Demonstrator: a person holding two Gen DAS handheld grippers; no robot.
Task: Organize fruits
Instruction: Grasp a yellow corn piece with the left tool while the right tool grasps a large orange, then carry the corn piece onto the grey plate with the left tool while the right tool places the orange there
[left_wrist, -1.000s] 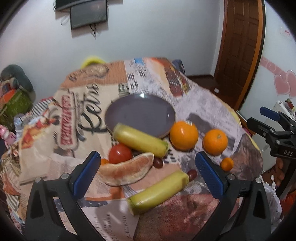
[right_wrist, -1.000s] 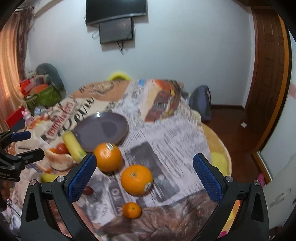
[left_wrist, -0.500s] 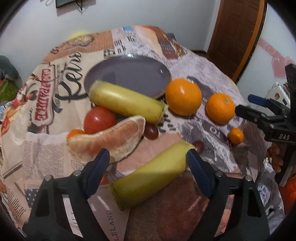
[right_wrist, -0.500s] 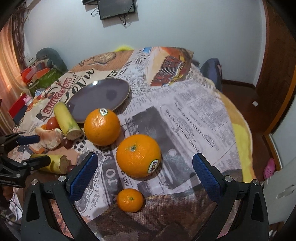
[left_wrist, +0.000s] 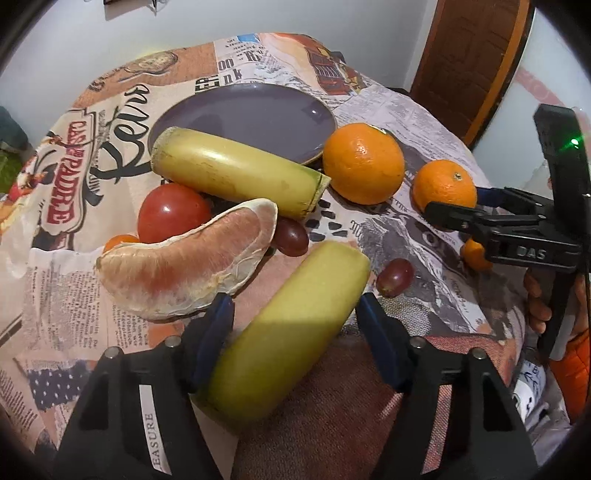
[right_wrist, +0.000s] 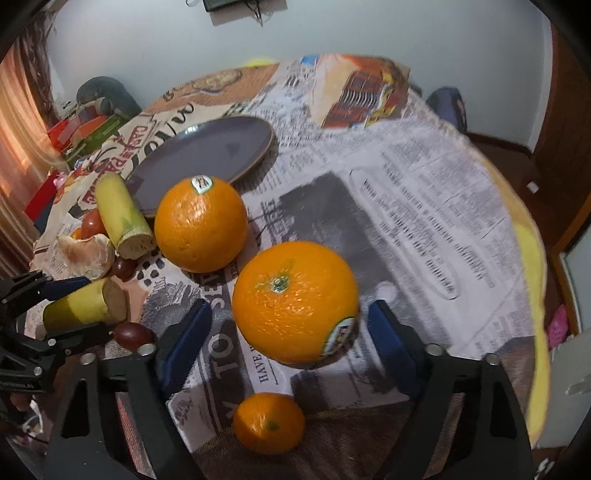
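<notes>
My left gripper (left_wrist: 295, 317) is open, its blue pads on either side of the near banana piece (left_wrist: 291, 328), with small gaps showing. My right gripper (right_wrist: 291, 325) is open around the near orange (right_wrist: 295, 301), pads apart from it. A second orange (right_wrist: 200, 223), a small mandarin (right_wrist: 269, 421), a second banana piece (left_wrist: 236, 170), a tomato (left_wrist: 171, 212), a pomelo segment (left_wrist: 188, 258) and two grapes (left_wrist: 395, 277) lie on the tablecloth. The purple plate (left_wrist: 251, 118) lies behind them, bare.
The round table is covered with a newspaper-print cloth (right_wrist: 424, 192). Its edge drops off to the right in the right wrist view. A wooden door (left_wrist: 472, 59) stands at the far right. Boxes and clutter (right_wrist: 85, 129) sit at the left beyond the table.
Both grippers moved forward and down. The left jaws narrowed around the near banana piece. The right jaws narrowed around the near orange.
</notes>
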